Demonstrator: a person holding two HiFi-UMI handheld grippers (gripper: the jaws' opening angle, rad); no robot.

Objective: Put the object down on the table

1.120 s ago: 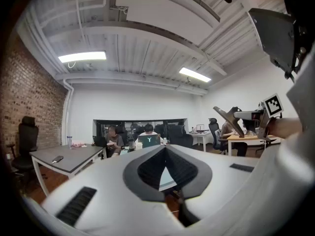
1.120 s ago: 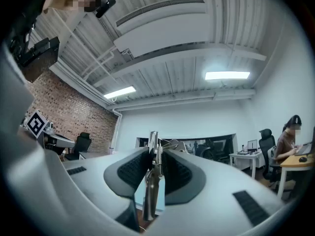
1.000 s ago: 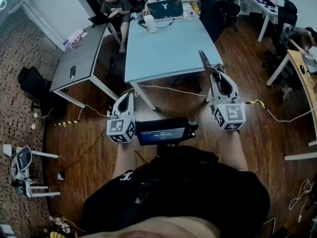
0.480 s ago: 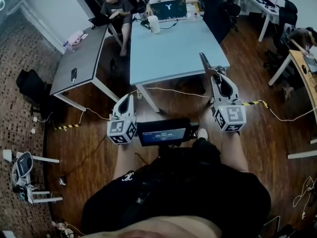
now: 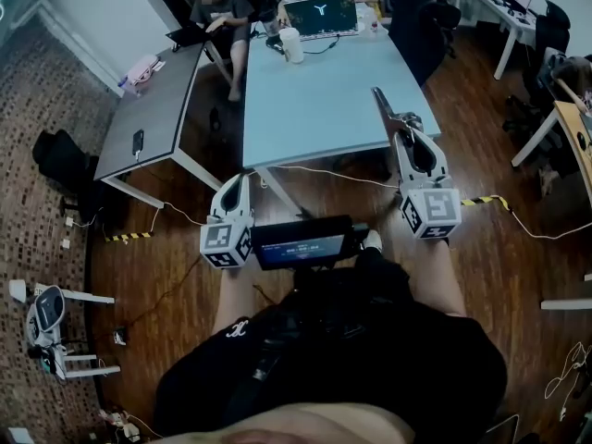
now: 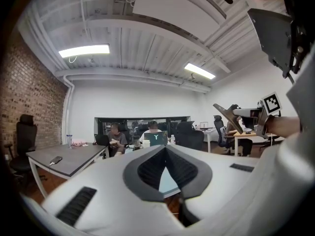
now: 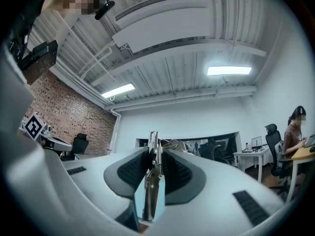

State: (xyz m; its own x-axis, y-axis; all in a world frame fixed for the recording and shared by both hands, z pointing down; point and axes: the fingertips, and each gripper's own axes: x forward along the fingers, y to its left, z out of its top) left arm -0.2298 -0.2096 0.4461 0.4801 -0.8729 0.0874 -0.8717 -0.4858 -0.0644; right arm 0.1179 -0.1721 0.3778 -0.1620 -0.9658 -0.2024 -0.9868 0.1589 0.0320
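My right gripper (image 5: 407,131) is shut on a slim metal spring tool (image 5: 382,105), whose end juts forward past the jaws. It hangs over the near right corner of the light blue table (image 5: 314,86). In the right gripper view the tool (image 7: 150,191) stands upright, clamped between the dark pads (image 7: 129,171), with its coil spring near the tips of the right gripper (image 7: 156,152). My left gripper (image 5: 238,181) is held lower, over the wooden floor short of the table's near left leg. Its tips meet in the left gripper view (image 6: 165,148), with nothing between them.
A laptop (image 5: 321,14) and a white cup (image 5: 292,44) sit at the blue table's far end, where people are seated. To the left stands a grey table (image 5: 157,100) with a phone (image 5: 136,137). Cables (image 5: 324,169) cross the floor. A black chair (image 5: 421,21) stands at the right.
The blue table has drawn nearer as the person stepped forward. The right gripper with the tool now reaches over the table's corner. Both grips look unchanged.
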